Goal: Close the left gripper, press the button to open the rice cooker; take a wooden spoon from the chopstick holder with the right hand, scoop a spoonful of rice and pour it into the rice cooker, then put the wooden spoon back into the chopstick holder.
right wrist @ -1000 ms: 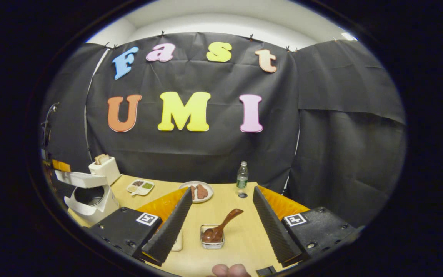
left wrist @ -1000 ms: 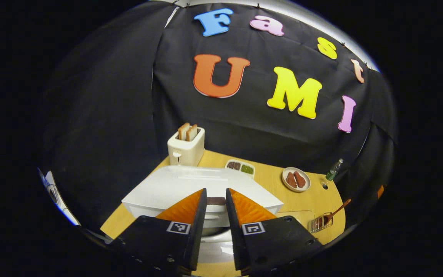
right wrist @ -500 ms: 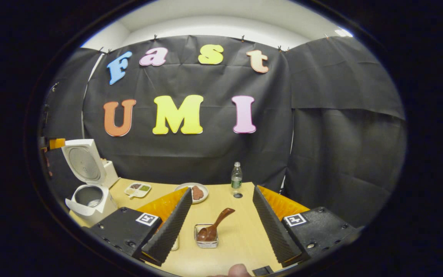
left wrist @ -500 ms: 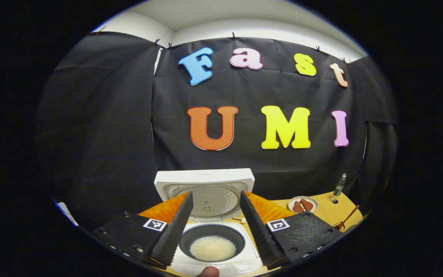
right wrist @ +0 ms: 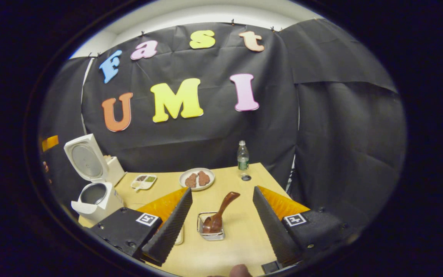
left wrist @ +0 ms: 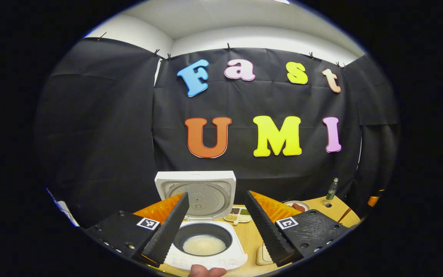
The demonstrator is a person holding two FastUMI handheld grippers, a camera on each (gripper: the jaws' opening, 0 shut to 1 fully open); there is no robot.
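The white rice cooker (left wrist: 206,257) stands with its lid (left wrist: 195,190) raised, and white rice (left wrist: 204,244) lies in its dark pot. My left gripper (left wrist: 216,194) hovers open just in front of and above the pot, holding nothing. In the right gripper view the cooker (right wrist: 94,198) is at the far left. The brown wooden spoon (right wrist: 221,211) leans, bowl down, in a small wire chopstick holder (right wrist: 210,232) on the table. My right gripper (right wrist: 222,189) is open above and in front of the holder, apart from the spoon.
On the light wooden table (right wrist: 240,238) are a plate of brown food (right wrist: 196,179), a plastic bottle (right wrist: 242,156), a small divided dish (right wrist: 144,181) and a toaster (right wrist: 113,169) behind the cooker. A cream object (left wrist: 262,256) lies right of the cooker.
The left gripper drew back and up from the cooker's front and opened. The lid swung fully up, showing the pot. The right gripper tipped down a little over the spoon holder.
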